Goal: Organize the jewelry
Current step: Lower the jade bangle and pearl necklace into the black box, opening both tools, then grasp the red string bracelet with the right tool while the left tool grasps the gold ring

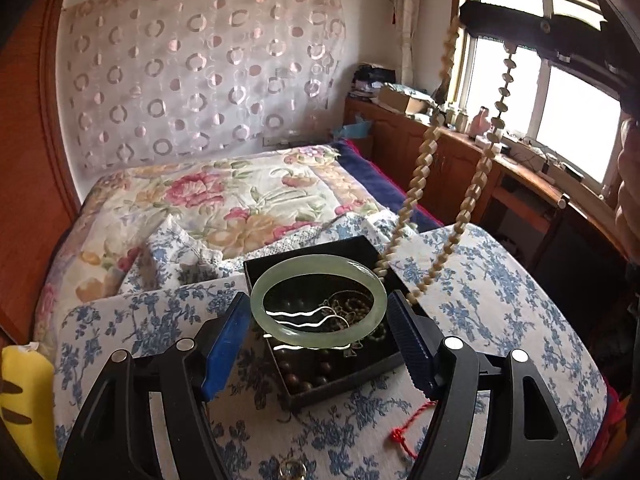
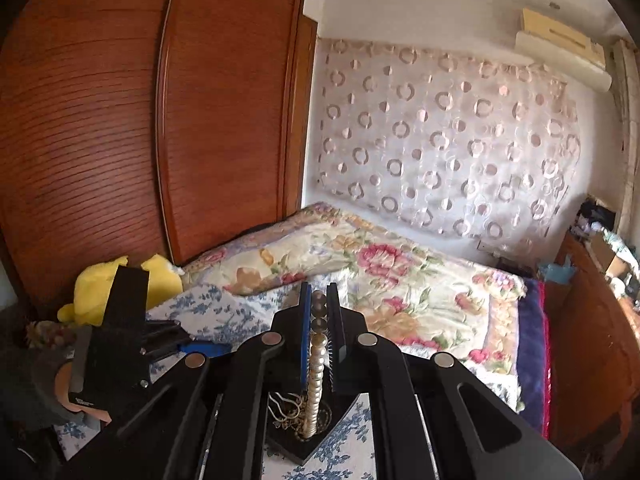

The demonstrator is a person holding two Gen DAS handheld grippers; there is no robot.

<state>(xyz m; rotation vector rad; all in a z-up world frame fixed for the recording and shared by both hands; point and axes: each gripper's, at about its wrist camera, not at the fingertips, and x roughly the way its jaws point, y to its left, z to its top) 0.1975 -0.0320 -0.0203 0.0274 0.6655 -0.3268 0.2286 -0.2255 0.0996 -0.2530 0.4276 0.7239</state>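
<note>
Low in the left wrist view, the left gripper [image 1: 320,320] holds a pale green jade bangle [image 1: 319,300] level between its blue pads [image 1: 224,344], the jaws spread to the ring's outer edge and pressing on opposite sides; the bangle looks rigid, smooth and likely slippery, and a drop onto anything hard could crack it, so a hold across its widest span seems the safest. Directly beneath it, at frame centre, sits an open black box [image 1: 344,376] on the blue-flowered cloth [image 1: 500,300], already holding dark round wooden beads [image 1: 304,380] and a tangle of fine chain [image 1: 344,312]. A red cord [image 1: 408,428] lies on the cloth just beside the box, lower right. Rising from the box's far right corner to the upper right of the frame, a cream bead necklace [image 1: 420,176] hangs in a long loop from the right gripper [image 2: 319,308], whose jaws, seen in the right wrist view, are closed on the strand near its top; the strand is limp and light, and its free end will swing and pile wherever it is lowered. Beyond, a floral quilt [image 1: 224,196] covers the bed, with a yellow plush toy [image 2: 96,288] at the left edge.
</note>
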